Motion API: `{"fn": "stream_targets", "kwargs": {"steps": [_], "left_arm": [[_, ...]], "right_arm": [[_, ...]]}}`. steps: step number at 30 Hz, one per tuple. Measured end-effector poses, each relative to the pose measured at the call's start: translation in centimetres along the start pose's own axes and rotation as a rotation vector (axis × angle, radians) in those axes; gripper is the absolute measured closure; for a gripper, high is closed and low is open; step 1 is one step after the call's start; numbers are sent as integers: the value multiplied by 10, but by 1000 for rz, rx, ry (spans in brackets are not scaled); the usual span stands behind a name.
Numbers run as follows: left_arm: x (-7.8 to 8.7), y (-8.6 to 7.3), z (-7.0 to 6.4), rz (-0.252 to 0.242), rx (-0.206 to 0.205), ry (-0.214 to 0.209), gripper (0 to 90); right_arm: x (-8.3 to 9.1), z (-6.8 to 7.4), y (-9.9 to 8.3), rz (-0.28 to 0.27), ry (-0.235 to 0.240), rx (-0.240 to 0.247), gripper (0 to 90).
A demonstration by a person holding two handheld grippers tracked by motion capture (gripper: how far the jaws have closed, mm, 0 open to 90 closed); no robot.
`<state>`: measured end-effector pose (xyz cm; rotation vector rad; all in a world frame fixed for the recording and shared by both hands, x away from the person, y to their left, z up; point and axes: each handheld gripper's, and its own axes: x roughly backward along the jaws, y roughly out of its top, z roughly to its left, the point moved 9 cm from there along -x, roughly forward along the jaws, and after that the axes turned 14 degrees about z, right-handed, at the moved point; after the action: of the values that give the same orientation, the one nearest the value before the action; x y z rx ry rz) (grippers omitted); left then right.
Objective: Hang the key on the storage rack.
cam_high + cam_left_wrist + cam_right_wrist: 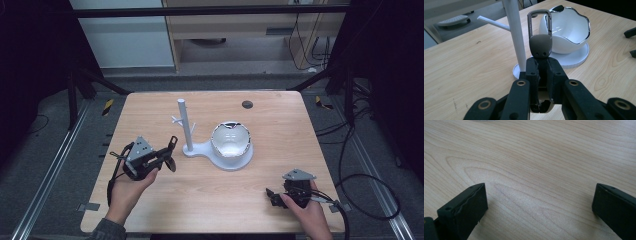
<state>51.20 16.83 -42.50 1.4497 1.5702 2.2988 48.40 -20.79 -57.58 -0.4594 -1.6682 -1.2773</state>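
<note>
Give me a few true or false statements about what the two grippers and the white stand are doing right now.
1. The left gripper is shut on a metal carabiner keychain. True.
2. The keychain already hangs on a peg of the white stand. False: it is still held between the fingers, short of the stand's post.
3. The right gripper holds the white bowl. False: its fingers are spread open over bare tabletop, with nothing between them.
4. The bowl sits on the stand's round base, to the right of the post in the high view. True.
5. The stand lies tipped over on the table. False: its post is upright.
</note>
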Motion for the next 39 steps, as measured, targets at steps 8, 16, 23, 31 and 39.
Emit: {"fn": "stream_targets", "kwargs": {"steps": [8,16,23,31,39], "left_arm": [[6,8,4,-22,7,14,804],[10,15,7,-37,14,23,804],[13,20,11,-45,23,30,804],[15,22,16,-47,26,40,804],[16,29,21,-59,37,51,804]], "right_arm": [[0,0,0,0,0,0,5],[0,0,0,0,-1,2,5],[0,0,0,0,0,0,5],[0,0,0,0,0,0,4],[0,0,0,0,0,0,5]]}}
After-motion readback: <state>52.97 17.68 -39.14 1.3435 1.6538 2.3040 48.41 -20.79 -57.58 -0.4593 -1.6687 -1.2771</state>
